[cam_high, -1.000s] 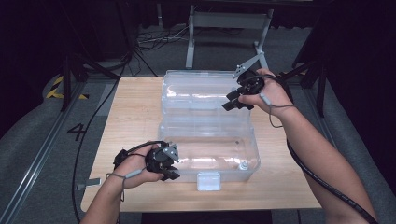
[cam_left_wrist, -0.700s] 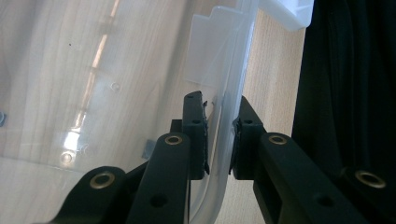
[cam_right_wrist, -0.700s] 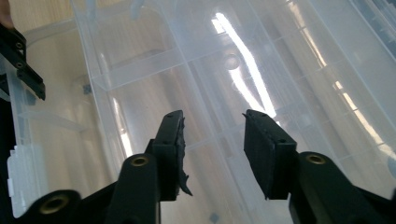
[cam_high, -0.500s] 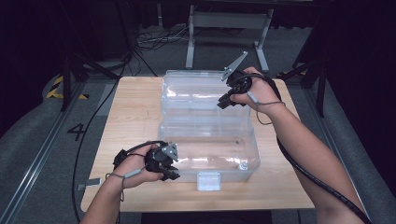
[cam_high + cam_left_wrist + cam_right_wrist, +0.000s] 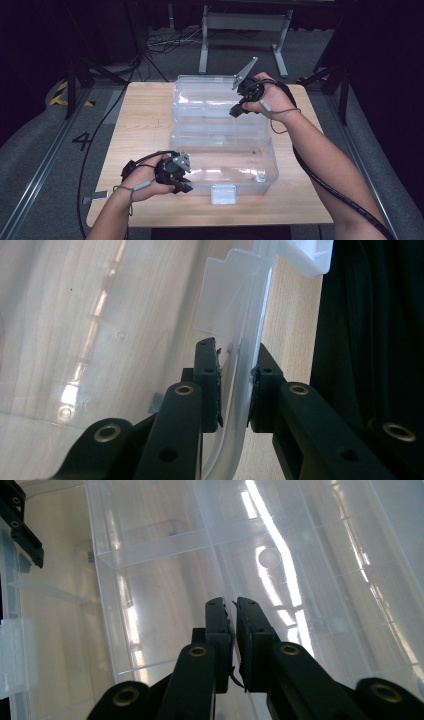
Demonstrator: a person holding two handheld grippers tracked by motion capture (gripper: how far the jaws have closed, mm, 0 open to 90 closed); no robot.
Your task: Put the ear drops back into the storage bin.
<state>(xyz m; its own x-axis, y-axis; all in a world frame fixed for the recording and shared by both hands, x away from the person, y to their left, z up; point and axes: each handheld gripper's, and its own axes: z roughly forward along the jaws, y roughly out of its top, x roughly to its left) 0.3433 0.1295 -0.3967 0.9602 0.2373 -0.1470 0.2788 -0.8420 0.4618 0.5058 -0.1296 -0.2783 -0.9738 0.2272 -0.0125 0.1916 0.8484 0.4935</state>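
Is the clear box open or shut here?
Open: the clear box has its lid swung back flat on the table, base empty.

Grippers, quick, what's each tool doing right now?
Left tool: closed on the front wall of the clear plastic box.
Right tool: jaws just closing, nearly shut, empty, over the open lid.

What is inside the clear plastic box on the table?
The clear plastic box looks empty: the wooden table shows through its bottom. The clear hinged lid has empty divider compartments. Glare hides small spots.
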